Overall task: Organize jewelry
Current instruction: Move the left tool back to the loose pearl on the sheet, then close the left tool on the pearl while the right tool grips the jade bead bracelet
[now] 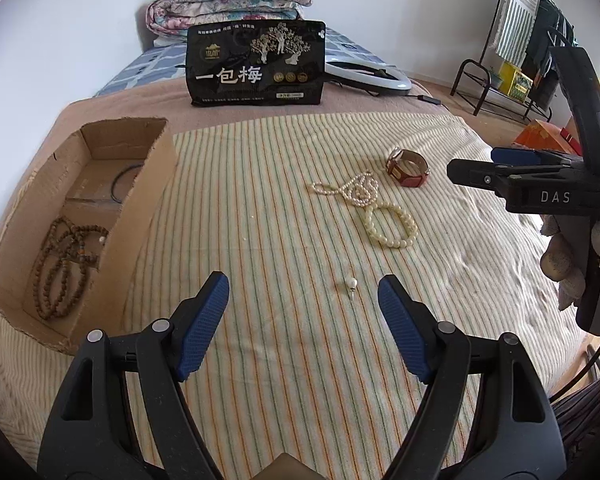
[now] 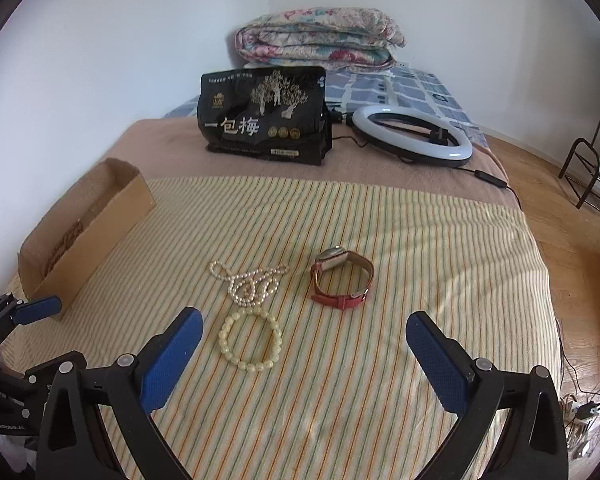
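On the striped cloth lie a pearl necklace [image 1: 354,190] [image 2: 250,284], a pale bead bracelet [image 1: 390,226] [image 2: 250,340], a red-strapped watch [image 1: 406,168] [image 2: 340,280] and a small pearl earring [image 1: 352,283]. The cardboard box [image 1: 148,208] [image 2: 92,232] at the left holds brown prayer beads [image 1: 66,264] and a thin dark ring [image 1: 126,182]. My left gripper [image 1: 303,292] is open with nothing between its pads, the earring just ahead of it. My right gripper [image 2: 304,330] is open and empty, just behind the bracelet.
A black snack bag [image 1: 256,64] [image 2: 266,114] stands behind the cloth. A ring light [image 2: 412,136] with its cable lies at the back right, a folded quilt [image 2: 320,38] behind it. A clothes rack [image 1: 528,40] stands on the floor at the right.
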Motion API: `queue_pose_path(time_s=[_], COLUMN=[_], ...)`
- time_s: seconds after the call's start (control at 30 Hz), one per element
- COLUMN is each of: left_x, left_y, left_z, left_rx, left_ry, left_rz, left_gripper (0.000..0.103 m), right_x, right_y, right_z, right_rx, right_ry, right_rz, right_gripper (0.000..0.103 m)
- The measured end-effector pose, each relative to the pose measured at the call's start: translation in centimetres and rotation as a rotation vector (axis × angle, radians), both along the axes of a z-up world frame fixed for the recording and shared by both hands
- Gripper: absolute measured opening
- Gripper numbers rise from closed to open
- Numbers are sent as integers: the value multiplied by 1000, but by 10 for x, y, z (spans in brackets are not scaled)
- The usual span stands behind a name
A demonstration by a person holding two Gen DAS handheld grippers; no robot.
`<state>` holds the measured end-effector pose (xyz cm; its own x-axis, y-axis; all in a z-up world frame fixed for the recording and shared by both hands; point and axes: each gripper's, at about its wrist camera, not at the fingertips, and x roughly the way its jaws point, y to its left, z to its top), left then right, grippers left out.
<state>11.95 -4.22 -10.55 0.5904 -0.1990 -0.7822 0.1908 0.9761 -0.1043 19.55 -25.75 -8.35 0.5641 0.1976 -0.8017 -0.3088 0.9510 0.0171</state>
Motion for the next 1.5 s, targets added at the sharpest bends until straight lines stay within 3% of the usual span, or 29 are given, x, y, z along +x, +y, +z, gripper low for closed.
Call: queue_pose_path(time_s=[0.3,0.53,0.8,1.13,1.5], left_x=[2,12,22,32,33], left_y=[-19,-30,-38,-44,-48], left_z=[-23,-41,-54,-63,-69], left_rx=[-16,-35,-44,-52,-25], left_ry=[28,68,88,93,81], left_rz=[-46,-67,-77,-74,-87], left_gripper=[79,62,40,32,8], right_x=[5,9,23,31,30], right_y=[-5,0,3,8,23], right_z=[-27,-45,-62,-74,-78], right_rx=[-1,-20,-16,-22,-61], right_ry=[74,114,160,184,162], right_rz=[13,43,37,35,72], right_gripper=[101,94,78,65,47])
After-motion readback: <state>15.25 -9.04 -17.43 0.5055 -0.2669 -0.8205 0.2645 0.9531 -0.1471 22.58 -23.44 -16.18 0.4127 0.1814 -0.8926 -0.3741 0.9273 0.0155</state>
